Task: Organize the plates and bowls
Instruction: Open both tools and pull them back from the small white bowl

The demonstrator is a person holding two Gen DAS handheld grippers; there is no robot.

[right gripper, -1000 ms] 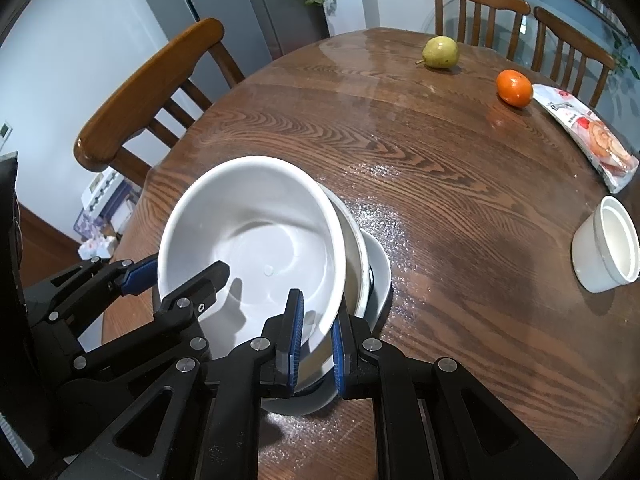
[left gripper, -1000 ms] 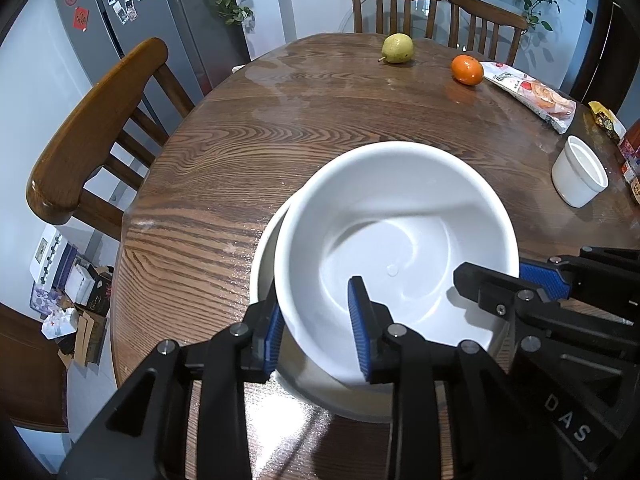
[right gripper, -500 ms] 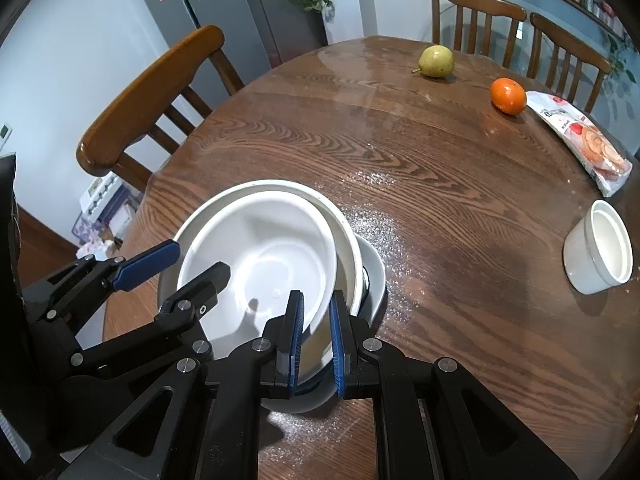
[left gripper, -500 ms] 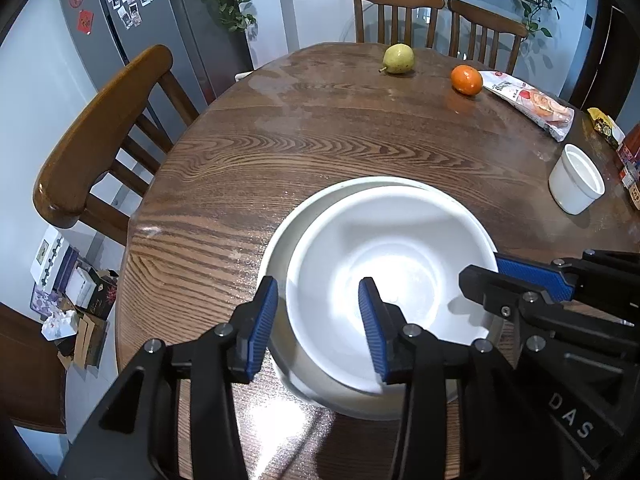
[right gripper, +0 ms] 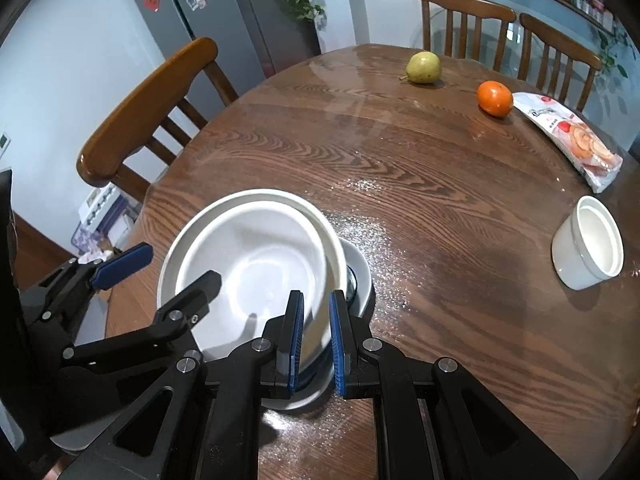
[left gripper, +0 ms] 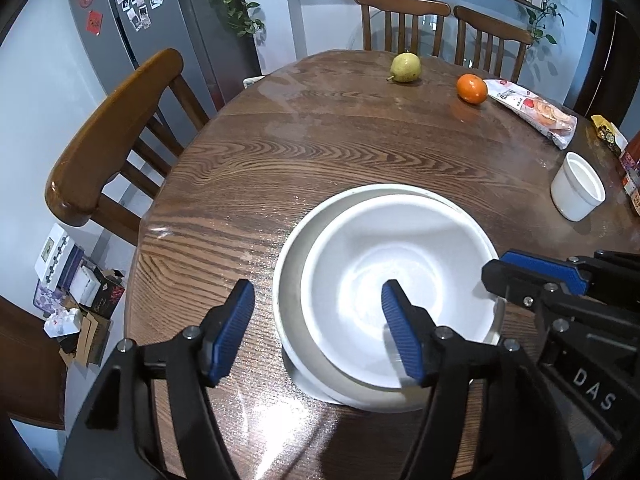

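A white bowl [left gripper: 396, 280] sits nested inside a larger white bowl [left gripper: 292, 280] near the table's front edge; in the right wrist view the inner bowl [right gripper: 256, 264] and the outer bowl [right gripper: 320, 220] rest on a grey plate [right gripper: 360, 268]. My left gripper [left gripper: 318, 332] is open, above the bowls' left rim, touching nothing. My right gripper [right gripper: 316, 320] has its jaws narrowly apart around the bowls' right rim; the blue pads stand a little off the rim.
A round wooden table [left gripper: 360, 152] carries a pear [left gripper: 405, 67], an orange [left gripper: 472, 88], a snack packet [left gripper: 536, 112] and a small white cup [left gripper: 578, 192]. Wooden chairs stand at the left [left gripper: 116, 132] and far side [left gripper: 400, 16].
The inner bowl has been lowered into the larger bowl. My left gripper opened wide and let go of its rim. My right gripper's jaws have parted slightly.
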